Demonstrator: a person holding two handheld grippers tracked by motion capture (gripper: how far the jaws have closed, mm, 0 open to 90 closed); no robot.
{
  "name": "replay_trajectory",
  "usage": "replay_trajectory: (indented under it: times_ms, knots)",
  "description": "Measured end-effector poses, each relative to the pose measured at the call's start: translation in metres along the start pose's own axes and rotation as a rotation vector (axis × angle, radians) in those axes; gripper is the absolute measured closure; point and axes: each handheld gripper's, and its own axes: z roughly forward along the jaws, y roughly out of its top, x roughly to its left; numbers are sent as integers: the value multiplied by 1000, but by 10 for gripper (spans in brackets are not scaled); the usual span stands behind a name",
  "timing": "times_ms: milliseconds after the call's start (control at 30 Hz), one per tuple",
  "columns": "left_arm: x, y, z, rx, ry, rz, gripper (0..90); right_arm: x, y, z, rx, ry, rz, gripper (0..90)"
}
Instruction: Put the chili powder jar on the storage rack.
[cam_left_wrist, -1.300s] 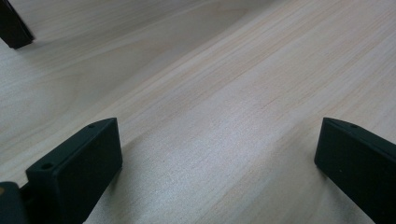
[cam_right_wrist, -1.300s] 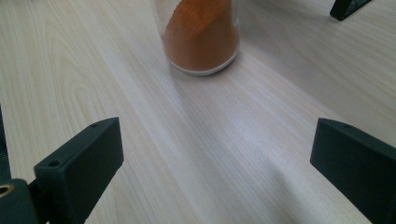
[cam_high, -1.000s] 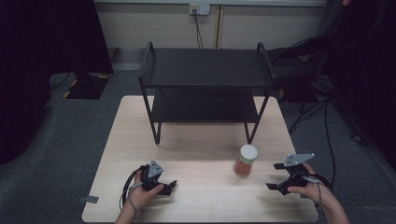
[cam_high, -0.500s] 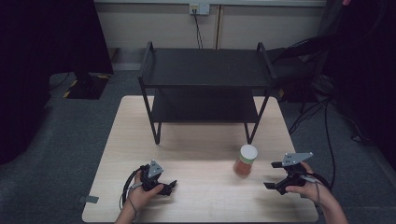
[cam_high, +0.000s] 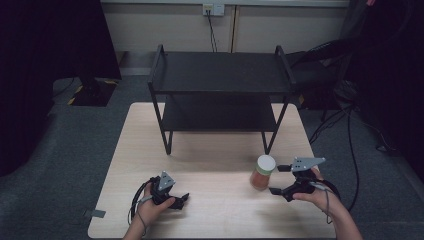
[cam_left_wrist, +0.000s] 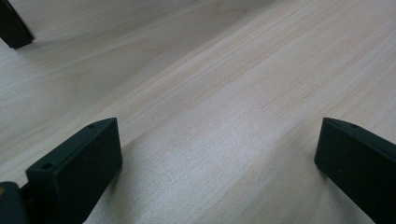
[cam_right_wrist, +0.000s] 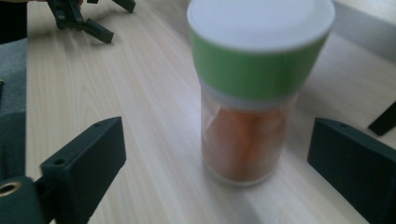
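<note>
From above, a light wooden table (cam_high: 215, 150) carries a black two-level shelf (cam_high: 220, 75) at its far side and a jar (cam_high: 262, 171) standing upright towards the near right. The high view gives only a pale cap and an orange-brown body. The right gripper view adds a white lid, a green band under it and clear walls with something orange inside, though the jar is somewhat blurred there. That same view catches the left gripper far off at the top left corner.

The right gripper (cam_high: 278, 180) is held in the person's right hand (cam_high: 312, 192) just to the right of the jar and points at it. Its jaws are spread wide with the jar (cam_right_wrist: 254, 93) between them. They touch neither side of it and hold nothing. The left gripper (cam_high: 179, 200) sits low at the near left in the left hand (cam_high: 150, 206), well apart from the jar. Its own view shows its jaws wide apart over bare wood (cam_left_wrist: 224, 102), with nothing between them, and a foot of the shelf (cam_left_wrist: 14, 25) in the corner.

Compared with a second ago, the right gripper has edged a little closer to the jar. The left gripper, jar and shelf have not moved.
</note>
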Motion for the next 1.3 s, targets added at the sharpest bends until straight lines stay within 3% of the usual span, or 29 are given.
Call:
replay_trajectory:
  times_ms: [267,633,1000,1300]
  knots:
    - [0,0,0,0,0,1,0,5,12,15,-36,-35,-32,77]
    - [0,0,0,0,0,0,0,3,13,20,-54,-75,-87,331]
    - [0,0,0,0,0,0,0,7,11,20,-63,-92,-98,338]
    - [0,0,0,0,0,0,0,20,20,21,-60,-125,-113,339]
